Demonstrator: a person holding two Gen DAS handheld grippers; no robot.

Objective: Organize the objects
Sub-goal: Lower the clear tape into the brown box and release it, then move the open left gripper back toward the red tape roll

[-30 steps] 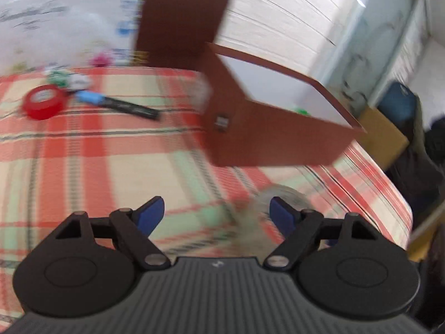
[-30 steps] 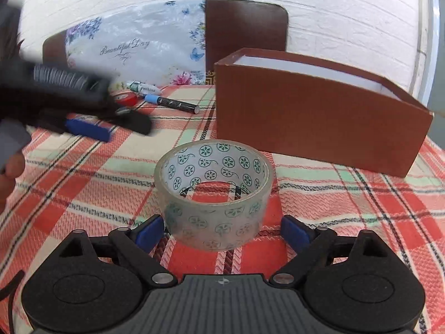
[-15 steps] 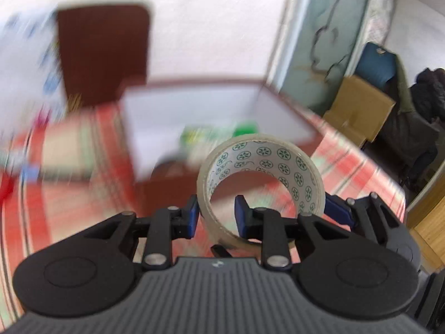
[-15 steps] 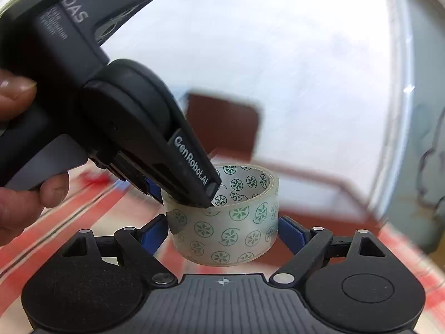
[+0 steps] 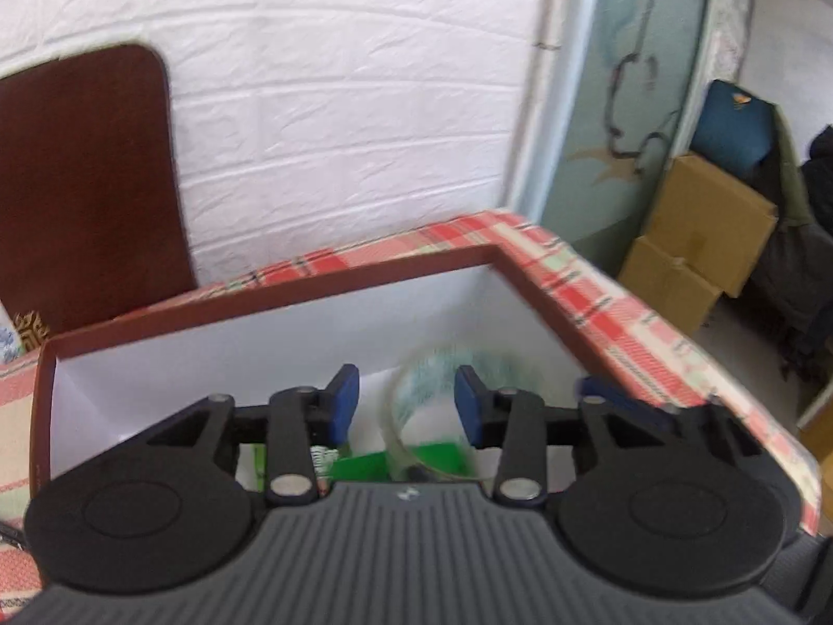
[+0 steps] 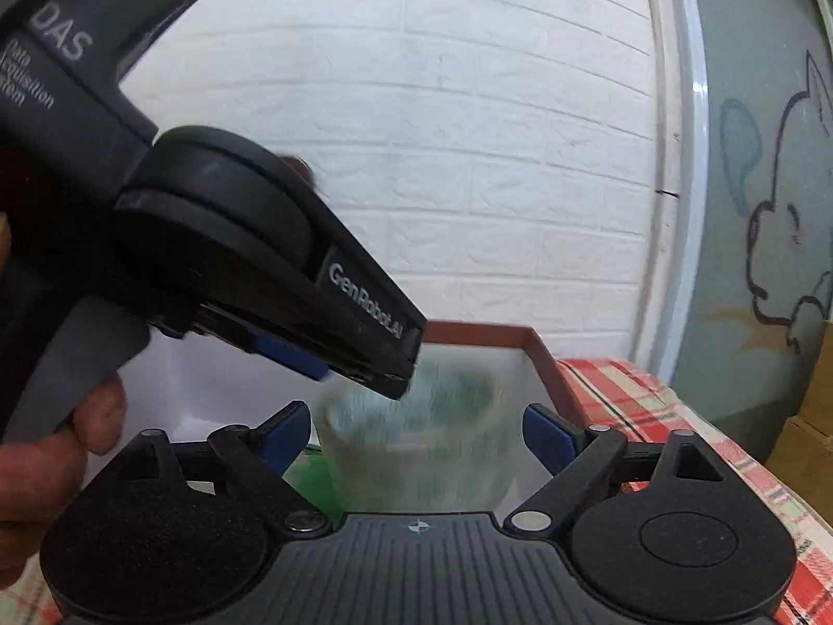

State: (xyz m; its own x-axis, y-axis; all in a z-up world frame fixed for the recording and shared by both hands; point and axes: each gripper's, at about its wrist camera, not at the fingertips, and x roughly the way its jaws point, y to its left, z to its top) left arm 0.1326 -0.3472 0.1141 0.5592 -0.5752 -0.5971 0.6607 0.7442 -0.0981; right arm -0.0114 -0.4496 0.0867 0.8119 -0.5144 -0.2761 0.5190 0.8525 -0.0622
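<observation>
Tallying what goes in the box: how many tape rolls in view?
1. The clear green-patterned tape roll, motion-blurred, is between the pads of the open right tongs, over the brown box's white interior. More may be hidden in the box behind the tongs.

Tape roll blurred between the right tool's spread fingers

The right tool (image 6: 416, 427) brackets the tape roll (image 6: 416, 442) over the brown box (image 6: 541, 359); the left tool (image 6: 359, 359), jaws opening, reaches in from upper left, a hand (image 6: 57, 463) gripping it.
</observation>
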